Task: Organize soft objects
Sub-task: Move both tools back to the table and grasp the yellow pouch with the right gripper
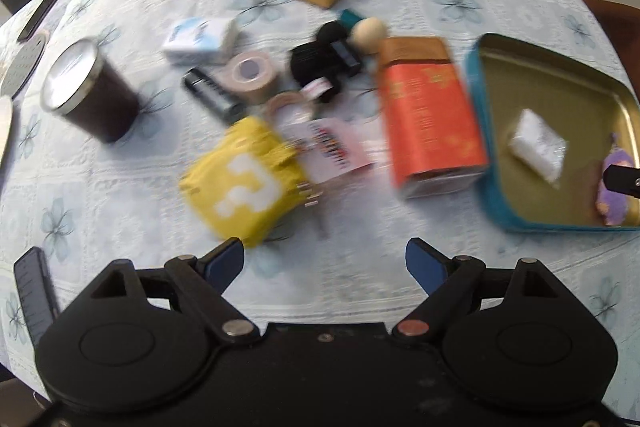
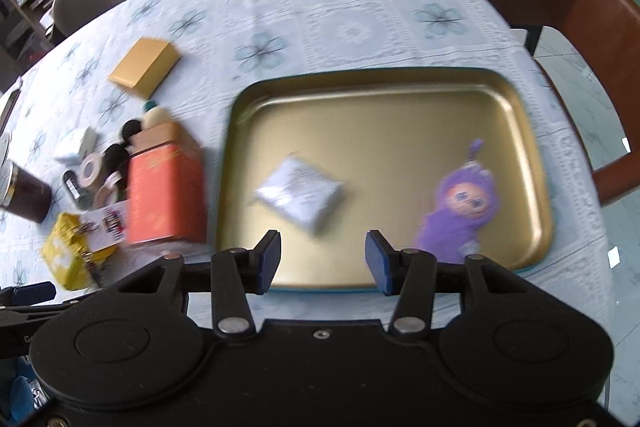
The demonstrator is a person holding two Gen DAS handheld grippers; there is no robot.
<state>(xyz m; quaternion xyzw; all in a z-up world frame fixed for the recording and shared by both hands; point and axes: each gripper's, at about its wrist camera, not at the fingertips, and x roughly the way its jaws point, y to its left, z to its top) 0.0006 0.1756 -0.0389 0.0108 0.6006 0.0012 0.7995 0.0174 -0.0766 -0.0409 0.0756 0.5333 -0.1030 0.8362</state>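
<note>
Soft things were partly sorted — a purple doll [image 2: 460,211] and white packet [image 2: 300,197] lay in the tray [image 2: 384,77]; the yellow cushion [image 1: 240,183], at eleven o'clock from the left gripper [image 1: 325,263], remained on the worktop [image 1: 360,287]. Both grippers' jaws stood wide, empty — right gripper [image 2: 323,263] too.

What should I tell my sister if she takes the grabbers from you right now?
Left gripper: open, holding nothing, hovering over the table near the yellow question-mark cushion.
Right gripper: open, holding nothing, at the near edge of the tray.
Done: the purple plush doll and the white soft packet lie in the tray.
Left: the yellow cushion is still on the tablecloth, beside the orange tin. It probably goes in next. The rest of the clutter looks mostly hard, though blur makes some items uncertain.
</note>
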